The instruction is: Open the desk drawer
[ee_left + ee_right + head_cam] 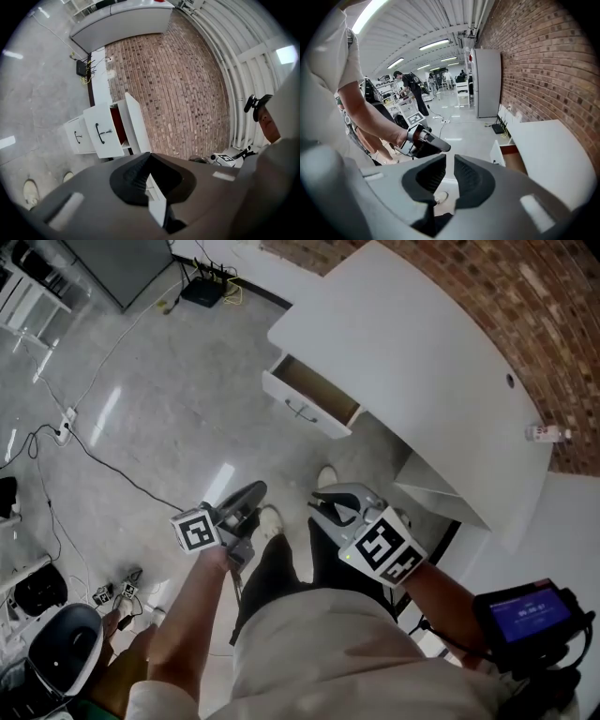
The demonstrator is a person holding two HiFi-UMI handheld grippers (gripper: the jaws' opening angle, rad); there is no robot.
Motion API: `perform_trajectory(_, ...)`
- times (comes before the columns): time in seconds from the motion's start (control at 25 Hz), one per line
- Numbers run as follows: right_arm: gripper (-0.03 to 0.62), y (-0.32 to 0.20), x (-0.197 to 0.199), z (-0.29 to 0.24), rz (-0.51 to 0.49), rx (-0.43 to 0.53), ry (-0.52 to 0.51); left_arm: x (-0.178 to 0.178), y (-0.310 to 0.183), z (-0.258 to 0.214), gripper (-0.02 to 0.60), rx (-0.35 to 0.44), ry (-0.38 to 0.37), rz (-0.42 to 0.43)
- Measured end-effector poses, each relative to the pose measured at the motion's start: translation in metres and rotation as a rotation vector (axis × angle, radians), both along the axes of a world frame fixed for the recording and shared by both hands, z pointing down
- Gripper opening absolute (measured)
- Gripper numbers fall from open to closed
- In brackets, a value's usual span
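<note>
- Floor (141,418): pale and polished, with streaks of glare. It fills the head view from 9 to 12 o'clock. Thin cables trail across it.
- Brick wall (534,296): red-brown, up at 1 o'clock behind the desk.
- Desk (422,352): white with a curved top. It sweeps from 12 o'clock round to 3 o'clock in front of the person and backs onto the brick.
- Person: standing, in a pale shirt and dark trousers. One light shoe (270,519) shows just beside the left gripper.
- Desk drawer (314,395): pulled out of the desk's near end, with its brown inside showing. It sits at 12 o'clock of both grippers and well apart from them. A dark handle (300,412) is on its white front.
- Left gripper (149,157): jaws pressed together with nothing between them. It is held about level and aimed at the drawer fronts.
- Right gripper (449,158): jaws only a narrow slit apart, and the slit is empty. It is tipped down toward the floor, at 3 o'clock of the left gripper.
- Dark device (530,610): it has a lit blue screen and sits by the right forearm at 5 o'clock.
- Router (202,292): black, on the floor at 11 o'clock.
- Small pale bottle (548,433): on the desk top at 3 o'clock.
</note>
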State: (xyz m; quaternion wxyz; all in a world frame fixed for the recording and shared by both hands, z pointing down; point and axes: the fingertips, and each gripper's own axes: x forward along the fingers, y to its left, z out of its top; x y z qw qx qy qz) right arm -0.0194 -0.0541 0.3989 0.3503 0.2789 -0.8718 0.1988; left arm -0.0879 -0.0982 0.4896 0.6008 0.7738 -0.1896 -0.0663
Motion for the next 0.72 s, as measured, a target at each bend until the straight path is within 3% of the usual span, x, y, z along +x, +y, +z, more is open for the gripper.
perform_trajectory(0.24,0.057,0.001,0.001,-0.029,-0.001,0.091,0.07,0.011,0.032,-0.055,0.003,0.06,-0.053,0.091)
perform_trajectory(0.44,0.046,-0.009,0.002,-0.028,0.011,0.123,0.075,0.018,0.044,-0.056,0.003,0.014,-0.062,0.153)
perform_trajectory(0.72,0.046,-0.012,0.005,-0.035,0.042,0.136,0.086,0.022,0.047,-0.067,0.003,0.092,-0.157,0.267)
